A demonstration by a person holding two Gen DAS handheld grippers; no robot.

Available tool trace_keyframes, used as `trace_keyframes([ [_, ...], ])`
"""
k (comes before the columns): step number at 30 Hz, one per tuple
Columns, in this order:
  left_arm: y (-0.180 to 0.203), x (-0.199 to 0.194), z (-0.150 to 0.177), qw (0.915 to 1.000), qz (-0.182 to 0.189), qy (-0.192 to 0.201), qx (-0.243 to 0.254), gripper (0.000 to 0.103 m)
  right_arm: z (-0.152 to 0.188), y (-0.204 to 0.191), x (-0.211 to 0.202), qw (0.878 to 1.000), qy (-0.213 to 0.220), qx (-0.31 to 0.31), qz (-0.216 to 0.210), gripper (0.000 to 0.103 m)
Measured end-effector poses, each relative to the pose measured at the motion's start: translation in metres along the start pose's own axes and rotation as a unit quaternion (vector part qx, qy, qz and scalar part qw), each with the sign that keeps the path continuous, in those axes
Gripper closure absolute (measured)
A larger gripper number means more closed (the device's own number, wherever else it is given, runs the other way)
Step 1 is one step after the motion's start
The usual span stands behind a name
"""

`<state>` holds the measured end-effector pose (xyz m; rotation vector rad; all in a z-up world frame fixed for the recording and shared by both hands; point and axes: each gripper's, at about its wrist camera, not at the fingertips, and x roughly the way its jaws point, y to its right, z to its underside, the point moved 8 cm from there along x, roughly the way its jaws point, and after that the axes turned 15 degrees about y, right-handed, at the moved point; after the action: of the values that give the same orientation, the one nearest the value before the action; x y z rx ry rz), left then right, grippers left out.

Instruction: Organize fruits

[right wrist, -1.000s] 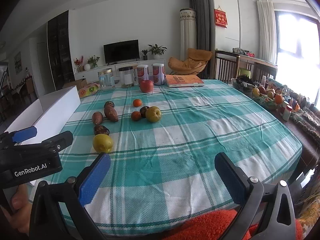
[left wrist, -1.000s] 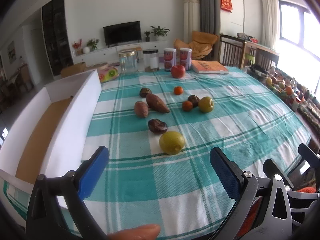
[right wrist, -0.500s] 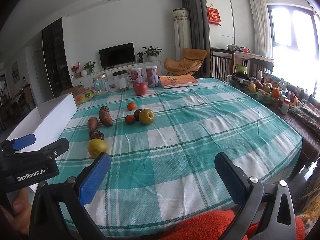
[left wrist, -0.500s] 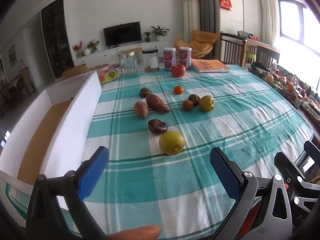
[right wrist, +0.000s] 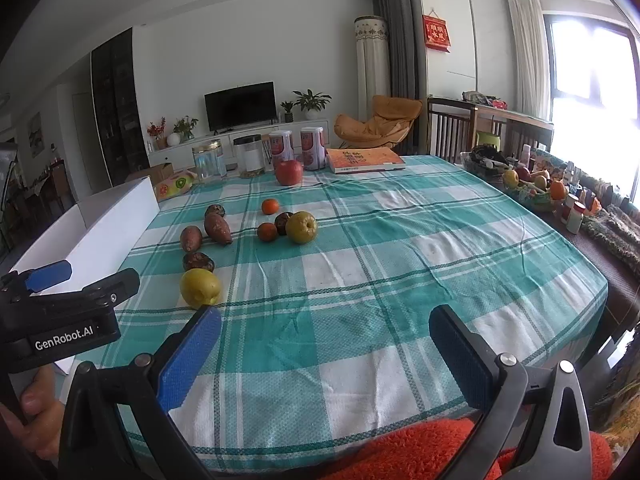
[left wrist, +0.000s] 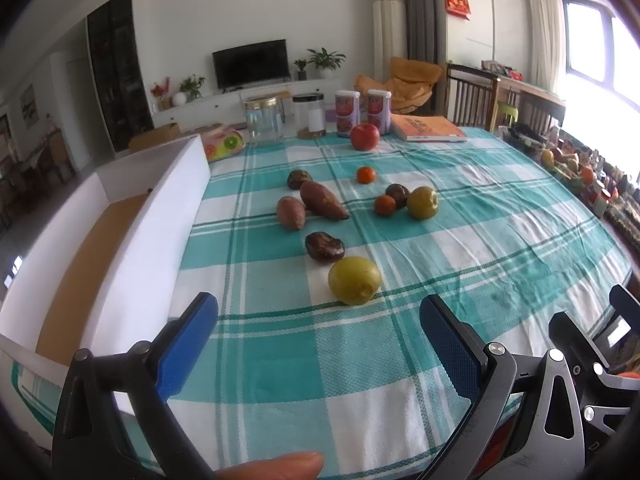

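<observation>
Loose fruits lie on the teal checked tablecloth (left wrist: 500, 240): a yellow-green fruit (left wrist: 354, 280) nearest me, a dark wrinkled one (left wrist: 324, 245), two sweet potatoes (left wrist: 322, 200), two small oranges (left wrist: 366, 175), a second yellow-green fruit (left wrist: 422, 202) and a red apple (left wrist: 365, 136) at the back. My left gripper (left wrist: 318, 344) is open and empty, short of the near yellow-green fruit. My right gripper (right wrist: 324, 356) is open and empty over the near table edge. The near fruit also shows in the right wrist view (right wrist: 200, 288).
A long white box (left wrist: 132, 240) with a brown floor stands along the table's left side. Jars (left wrist: 262, 119), two cans (left wrist: 347, 113) and an orange book (left wrist: 426, 128) line the far edge. A fruit bowl (right wrist: 528, 188) and bottles sit at the right.
Both grippers have shifted slightly; the right one rose and tilted a little. Nothing was grasped or moved on the table.
</observation>
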<state>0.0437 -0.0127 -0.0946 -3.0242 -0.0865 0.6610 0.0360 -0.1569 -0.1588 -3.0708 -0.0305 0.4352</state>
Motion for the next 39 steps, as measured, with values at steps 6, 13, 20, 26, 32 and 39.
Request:
trace_keyframes([
  [6, 0.0023, 0.0001, -0.0005, 1.0000, 0.000, 0.000, 0.003, 0.001, -0.0003, 0.0017, -0.0012, 1.000, 0.002, 0.002, 0.000, 0.000],
  [13, 0.0028, -0.0003, -0.0003, 1.0000, 0.000, 0.000, 0.003, 0.001, 0.0000, 0.0015, -0.0019, 1.000, 0.002, 0.002, -0.001, 0.000],
  [20, 0.0026, -0.0004, 0.0001, 1.0000, 0.000, 0.000, 0.003, 0.001, 0.0007, 0.0003, -0.0016, 1.000, 0.001, 0.002, -0.001, 0.000],
  [26, 0.0029, -0.0003, -0.0001, 1.0000, 0.000, 0.000, 0.003, 0.001, 0.0008, 0.0000, -0.0011, 1.000, 0.001, 0.002, -0.001, 0.000],
  [32, 0.0031, -0.0002, -0.0004, 1.0000, 0.000, 0.000, 0.003, 0.001, 0.0007, -0.0005, -0.0009, 1.000, 0.001, 0.002, -0.001, 0.000],
  [39, 0.0030, -0.0003, 0.0016, 1.0000, 0.000, -0.002, 0.001, 0.001, 0.0004, -0.0004, -0.0010, 1.000, 0.002, 0.001, -0.001, 0.000],
])
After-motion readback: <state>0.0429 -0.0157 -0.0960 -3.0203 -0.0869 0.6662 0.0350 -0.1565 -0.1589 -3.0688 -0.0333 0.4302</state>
